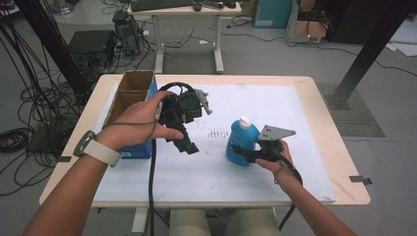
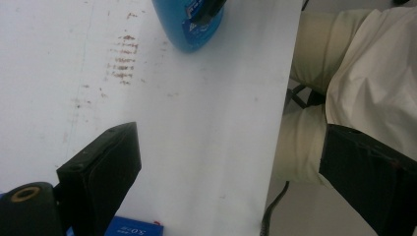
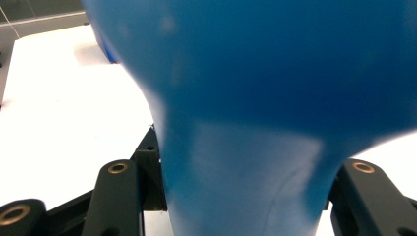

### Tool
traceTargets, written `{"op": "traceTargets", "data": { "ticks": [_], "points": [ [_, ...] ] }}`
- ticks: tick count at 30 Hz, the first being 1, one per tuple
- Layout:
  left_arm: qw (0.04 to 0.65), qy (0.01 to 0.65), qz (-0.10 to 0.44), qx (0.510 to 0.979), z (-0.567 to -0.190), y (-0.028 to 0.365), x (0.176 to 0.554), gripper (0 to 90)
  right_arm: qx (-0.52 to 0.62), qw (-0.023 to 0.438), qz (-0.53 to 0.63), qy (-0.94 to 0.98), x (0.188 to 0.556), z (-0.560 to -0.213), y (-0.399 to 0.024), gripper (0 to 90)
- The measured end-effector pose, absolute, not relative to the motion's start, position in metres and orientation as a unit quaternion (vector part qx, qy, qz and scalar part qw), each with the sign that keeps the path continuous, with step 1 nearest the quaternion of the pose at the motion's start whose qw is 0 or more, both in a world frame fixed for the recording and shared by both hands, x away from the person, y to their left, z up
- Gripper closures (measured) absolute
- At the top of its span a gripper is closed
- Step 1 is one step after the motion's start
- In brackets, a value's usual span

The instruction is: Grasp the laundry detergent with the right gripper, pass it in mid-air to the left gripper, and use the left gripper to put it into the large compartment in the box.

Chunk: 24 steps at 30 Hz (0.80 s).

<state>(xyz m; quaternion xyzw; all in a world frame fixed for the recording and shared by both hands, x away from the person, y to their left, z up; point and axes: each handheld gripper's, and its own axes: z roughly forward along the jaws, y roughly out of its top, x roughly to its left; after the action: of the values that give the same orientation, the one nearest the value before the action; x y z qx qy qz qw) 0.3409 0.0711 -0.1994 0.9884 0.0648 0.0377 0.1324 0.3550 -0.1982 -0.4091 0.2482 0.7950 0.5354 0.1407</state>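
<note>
**Blue bottle clamped by the right gripper, left gripper held open above the table**

A blue bottle (image 1: pixel 242 140) with a white cap (image 1: pixel 245 121) is seen standing upright on the white sheet (image 1: pixel 275 105) that covers the table (image 1: pixel 322 113), right of the middle and toward the near side. It is grasped low on its body by the right gripper (image 1: pixel 238 150), which is brought in from the right by the right hand (image 1: pixel 275 155). In the right gripper view the narrowed waist of the bottle (image 3: pixel 246 162) is pressed between the two black jaws, one on each side.

The left gripper (image 1: pixel 189 146) is held by the left hand (image 1: pixel 137 123) above the sheet, left of the bottle and apart from it. Its jaws are spread wide and nothing is gripped between them; in the left gripper view bare white sheet (image 2: pixel 206 147) is seen between them, with the bottle (image 2: pixel 189 24) farther off.

A patch of brown marks (image 1: pixel 216 132) is found on the sheet between the two grippers. A cardboard box (image 1: pixel 130 88) with two compartments is placed at the far left of the table, behind the left hand.
</note>
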Motion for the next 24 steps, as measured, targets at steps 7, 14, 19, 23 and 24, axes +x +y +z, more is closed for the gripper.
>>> {"op": "traceTargets", "data": {
  "ticks": [7,14,19,23,24],
  "points": [
    [0.133,0.064,0.038,0.988,-0.1992,0.0700,0.3407,8.9,0.248,0.141,0.536,0.795,0.3551,-0.4092,-0.1982,43.8],
    [0.134,0.064,0.039,0.988,-0.1982,0.0697,0.3404,8.9,0.255,0.137,0.532,0.795,0.3533,-0.4089,-0.1990,43.8],
    [0.134,0.065,0.038,0.988,-0.1989,0.0698,0.3405,9.0,0.255,0.137,0.533,0.795,0.3535,-0.4089,-0.1990,43.8],
    [0.134,0.066,0.040,0.988,-0.1986,0.0697,0.3401,8.9,0.256,0.136,0.533,0.795,0.3536,-0.4089,-0.1990,43.7],
    [0.134,0.065,0.040,0.988,-0.1983,0.0696,0.3401,9.0,0.252,0.138,0.535,0.795,0.3544,-0.4091,-0.1988,43.8]
  ]
}}
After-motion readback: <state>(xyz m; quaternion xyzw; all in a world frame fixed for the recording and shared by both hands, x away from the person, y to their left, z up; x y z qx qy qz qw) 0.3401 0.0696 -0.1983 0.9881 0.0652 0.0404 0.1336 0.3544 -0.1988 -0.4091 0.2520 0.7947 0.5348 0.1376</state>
